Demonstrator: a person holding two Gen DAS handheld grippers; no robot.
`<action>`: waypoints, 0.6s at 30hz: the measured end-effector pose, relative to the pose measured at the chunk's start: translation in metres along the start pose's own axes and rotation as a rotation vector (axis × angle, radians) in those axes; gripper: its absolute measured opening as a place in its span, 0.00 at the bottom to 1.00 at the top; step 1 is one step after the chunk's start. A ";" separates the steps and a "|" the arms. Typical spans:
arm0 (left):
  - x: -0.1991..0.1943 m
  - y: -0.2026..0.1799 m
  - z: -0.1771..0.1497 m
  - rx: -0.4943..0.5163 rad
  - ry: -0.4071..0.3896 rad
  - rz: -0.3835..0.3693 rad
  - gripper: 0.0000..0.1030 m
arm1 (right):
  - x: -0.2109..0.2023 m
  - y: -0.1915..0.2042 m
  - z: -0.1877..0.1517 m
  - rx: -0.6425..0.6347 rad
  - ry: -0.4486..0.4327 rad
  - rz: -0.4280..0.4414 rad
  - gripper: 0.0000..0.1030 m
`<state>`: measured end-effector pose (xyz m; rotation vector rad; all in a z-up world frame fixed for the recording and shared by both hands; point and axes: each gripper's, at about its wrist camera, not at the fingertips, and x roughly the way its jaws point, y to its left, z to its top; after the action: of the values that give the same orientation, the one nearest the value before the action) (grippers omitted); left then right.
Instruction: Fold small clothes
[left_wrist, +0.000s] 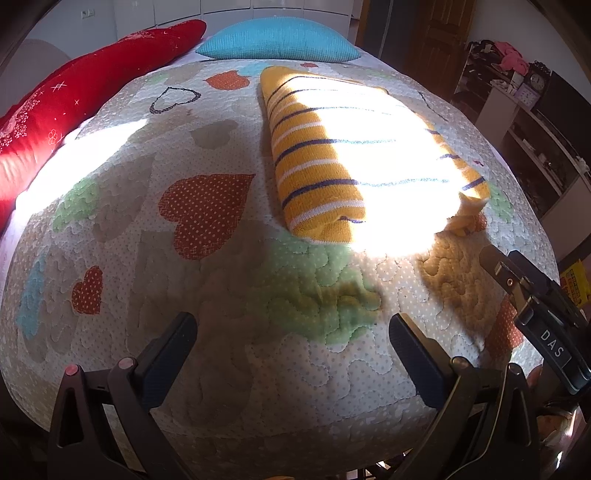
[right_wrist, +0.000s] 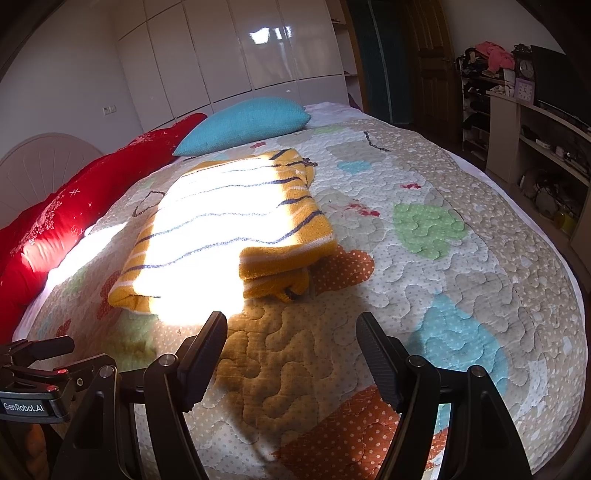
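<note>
Yellow knit sweater (left_wrist: 332, 155) with white and navy stripes lies folded into a compact rectangle on the quilted bedspread (left_wrist: 207, 302), roughly mid-bed, a strong patch of sunlight washing out its centre. In the right wrist view the same sweater (right_wrist: 229, 229) shows stacked layers at its near corner, with a loose bit of knit poking out underneath. Left gripper (left_wrist: 291, 354) hovers over the quilt short of the sweater, fingers spread wide, nothing between them — no contact with the fabric. Right gripper (right_wrist: 291, 350) likewise released, fingers apart over bare quilt, just short of the sweater's near edge and not touching it. Part of the right gripper's body (left_wrist: 535, 306) shows at the right edge of the left wrist view, near the sweater's corner. Beyond the sweater a teal pillow (right_wrist: 247, 123) sits near the top of the view, beside a long red pillow (right_wrist: 74, 210) along the left side. White wardrobe (right_wrist: 229, 51) behind — shelving (right_wrist: 535, 122) with a clock (right_wrist: 524, 66) off to the right.
</note>
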<state>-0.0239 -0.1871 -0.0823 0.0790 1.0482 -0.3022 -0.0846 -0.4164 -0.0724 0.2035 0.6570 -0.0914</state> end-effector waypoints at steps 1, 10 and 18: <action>0.000 0.000 0.000 -0.002 0.001 -0.001 1.00 | 0.000 0.000 0.000 -0.001 0.001 0.001 0.74; 0.002 0.001 -0.001 -0.002 0.005 -0.005 1.00 | 0.003 0.002 -0.001 0.000 0.007 0.003 0.74; 0.006 0.000 -0.001 -0.008 0.022 -0.029 1.00 | 0.004 0.008 0.004 -0.016 -0.001 0.007 0.75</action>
<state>-0.0222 -0.1881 -0.0877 0.0599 1.0726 -0.3242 -0.0781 -0.4095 -0.0701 0.1906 0.6559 -0.0793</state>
